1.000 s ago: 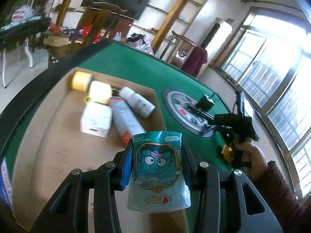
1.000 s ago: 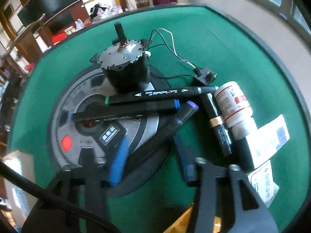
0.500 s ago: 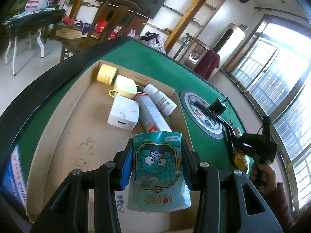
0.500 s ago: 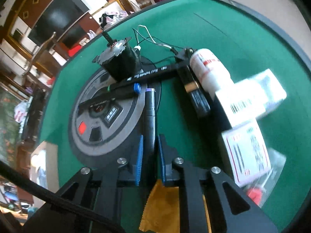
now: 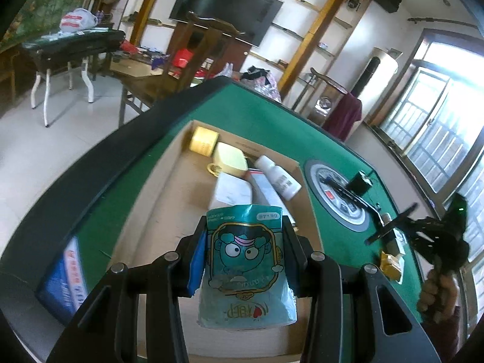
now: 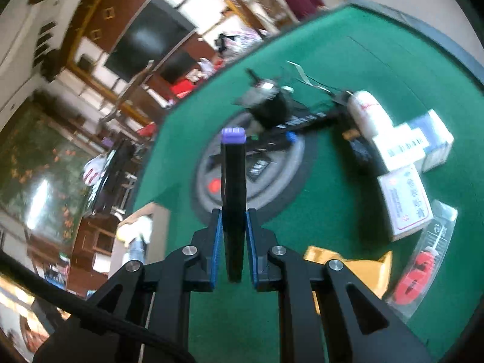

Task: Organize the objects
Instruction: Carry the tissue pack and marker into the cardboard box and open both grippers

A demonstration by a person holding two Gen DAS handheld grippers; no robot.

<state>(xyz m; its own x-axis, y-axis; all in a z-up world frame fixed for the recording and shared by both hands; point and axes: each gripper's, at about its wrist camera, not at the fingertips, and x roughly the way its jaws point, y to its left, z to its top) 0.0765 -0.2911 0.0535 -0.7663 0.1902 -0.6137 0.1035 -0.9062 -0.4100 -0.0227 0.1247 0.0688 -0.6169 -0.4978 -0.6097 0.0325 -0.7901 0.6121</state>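
Observation:
My left gripper [image 5: 245,236] is shut on a teal snack packet [image 5: 246,267] with a cartoon face, held above the cardboard box [image 5: 163,199] on the green table. My right gripper [image 6: 233,227] is shut on a black marker with a purple cap [image 6: 233,181], lifted above the table and pointing up and away. The right gripper also shows in the left wrist view [image 5: 393,230] at the right, holding the marker over the table's right side.
The box holds a yellow tape roll [image 5: 204,140], a yellow cup [image 5: 230,160], a white bottle [image 5: 278,177] and a white carton [image 5: 233,190]. On the table lie a round grey panel [image 6: 272,163], a motor [image 6: 269,106], more markers [image 6: 305,119], a white bottle [image 6: 367,112], cartons [image 6: 405,202] and a gold packet [image 6: 348,269].
My right gripper closed on the purple-capped marker and lifted it off the table. My left gripper rose and drew back over the box, still holding the packet.

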